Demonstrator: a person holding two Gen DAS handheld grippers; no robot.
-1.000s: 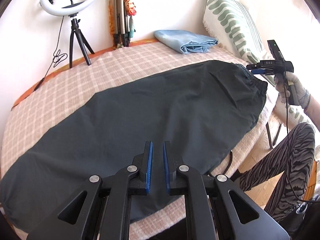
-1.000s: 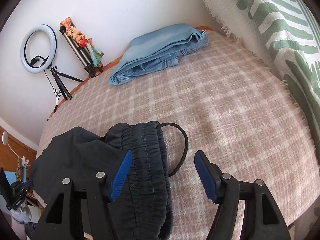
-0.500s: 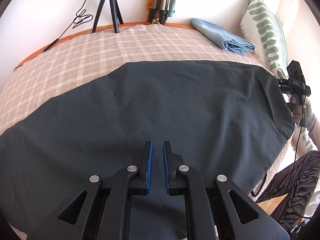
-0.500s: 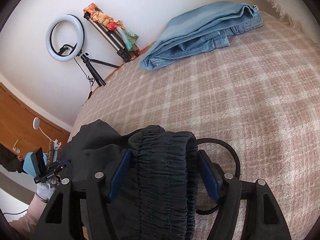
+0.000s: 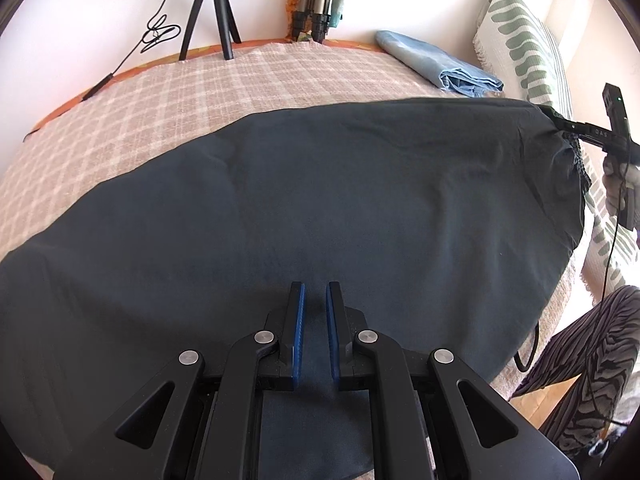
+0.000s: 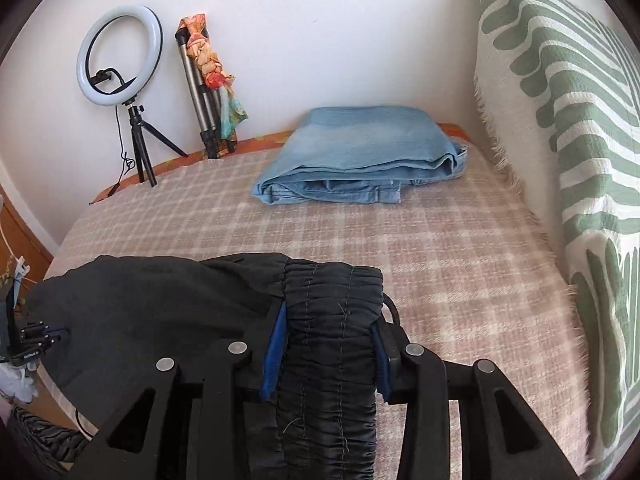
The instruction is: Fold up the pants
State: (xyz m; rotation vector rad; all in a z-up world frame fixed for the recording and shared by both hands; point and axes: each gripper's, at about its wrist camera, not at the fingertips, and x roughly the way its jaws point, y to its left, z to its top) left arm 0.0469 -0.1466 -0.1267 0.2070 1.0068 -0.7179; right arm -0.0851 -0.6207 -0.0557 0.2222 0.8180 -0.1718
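Note:
The dark grey pants lie spread across the checked bed cover. My left gripper is shut on the pants' near edge, and the fabric passes between its blue pads. My right gripper is shut on the gathered elastic waistband and holds it lifted off the bed. The right gripper also shows in the left wrist view at the far right, holding the waistband corner.
Folded blue jeans lie at the back of the bed. A ring light on a tripod and a folded tripod stand by the wall. A green-patterned cushion lines the right side. A drawstring hangs by the waistband.
My right gripper closed on the waistband and lifted it, turning toward the folded jeans. My left gripper moved in over the pants, staying shut.

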